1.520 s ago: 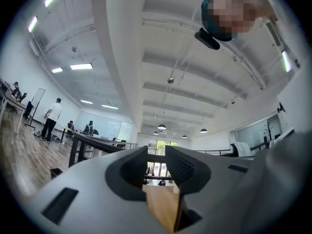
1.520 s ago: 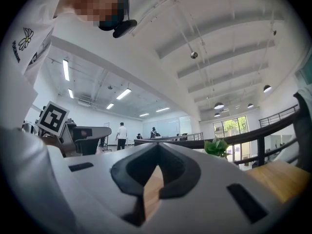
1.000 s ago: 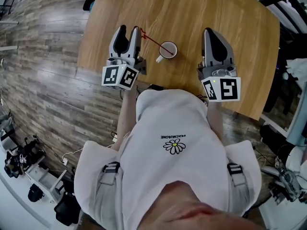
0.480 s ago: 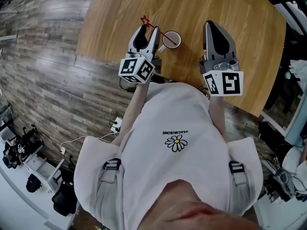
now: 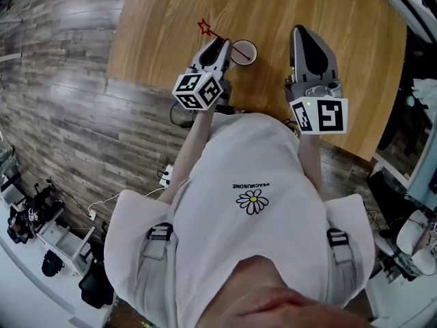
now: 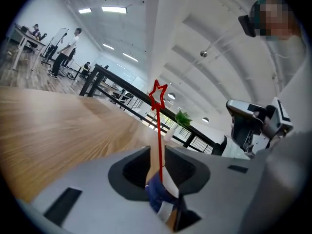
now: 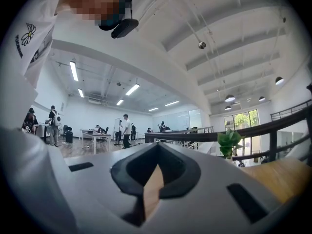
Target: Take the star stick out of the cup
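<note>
A thin red star stick (image 5: 213, 33) leans out of the white cup (image 5: 244, 52) on the wooden table (image 5: 164, 19), its star (image 5: 203, 26) pointing up and to the left. My left gripper (image 5: 221, 44) sits just left of the cup, and its jaws are closing with the stick between them. In the left gripper view the stick (image 6: 159, 130) rises through the narrow gap of the left gripper (image 6: 157, 152). A sliver of space shows on each side of it, and the star (image 6: 157, 92) stands above. My right gripper (image 5: 299, 31) hovers to the right of the cup, shut and empty.
The table's near edge (image 5: 157, 87) runs just under both grippers, with wood-plank floor (image 5: 61, 115) to the left. A small potted plant (image 7: 228, 141) stands at the table's far side. Desks and people are far off in the room.
My left gripper has swung right from beside the stick to right against the cup. Its jaws have narrowed around the stick. The right gripper has barely moved.
</note>
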Available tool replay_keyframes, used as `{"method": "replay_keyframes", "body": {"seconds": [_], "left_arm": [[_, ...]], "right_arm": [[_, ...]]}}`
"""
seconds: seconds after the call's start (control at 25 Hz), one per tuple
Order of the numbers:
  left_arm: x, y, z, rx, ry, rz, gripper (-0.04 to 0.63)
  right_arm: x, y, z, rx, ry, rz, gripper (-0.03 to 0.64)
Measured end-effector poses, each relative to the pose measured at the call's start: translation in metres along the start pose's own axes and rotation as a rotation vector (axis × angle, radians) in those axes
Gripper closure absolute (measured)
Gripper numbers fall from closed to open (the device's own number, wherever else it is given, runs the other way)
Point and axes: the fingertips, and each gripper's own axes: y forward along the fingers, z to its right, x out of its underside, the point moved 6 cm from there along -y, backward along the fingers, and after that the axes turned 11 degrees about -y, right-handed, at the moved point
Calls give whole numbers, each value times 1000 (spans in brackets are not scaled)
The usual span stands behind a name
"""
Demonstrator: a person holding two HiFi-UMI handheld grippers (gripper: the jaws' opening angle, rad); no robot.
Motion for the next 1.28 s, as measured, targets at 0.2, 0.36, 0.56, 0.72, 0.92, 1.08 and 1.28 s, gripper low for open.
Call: {"method": "replay_keyframes", "body": {"seconds": [0.2, 0.36, 0.56, 0.72, 0.92, 1.08, 1.28], "left_arm": [[2, 3, 3, 0, 23, -26, 545], [4, 5, 6, 4, 31, -34, 563], [2, 6, 7, 11, 26, -35, 571], [-5, 11, 17, 44, 13, -19, 572], [-42, 17, 47, 95, 133, 45, 574], [-82, 19, 75, 121, 223, 99, 574], [-119, 12, 114, 133, 356, 178, 575]], "right_arm": [[0, -1, 3, 7, -3, -4, 607], [1, -2, 4, 6, 0, -3, 607], [2, -1, 5, 3, 2, 1, 607], [3, 0, 6, 8, 2, -1, 607], [-1, 0, 7, 12, -5, 8, 607], [-5, 1, 5, 19, -12, 21, 607], [1, -1, 7, 35, -22, 3, 607]]}}
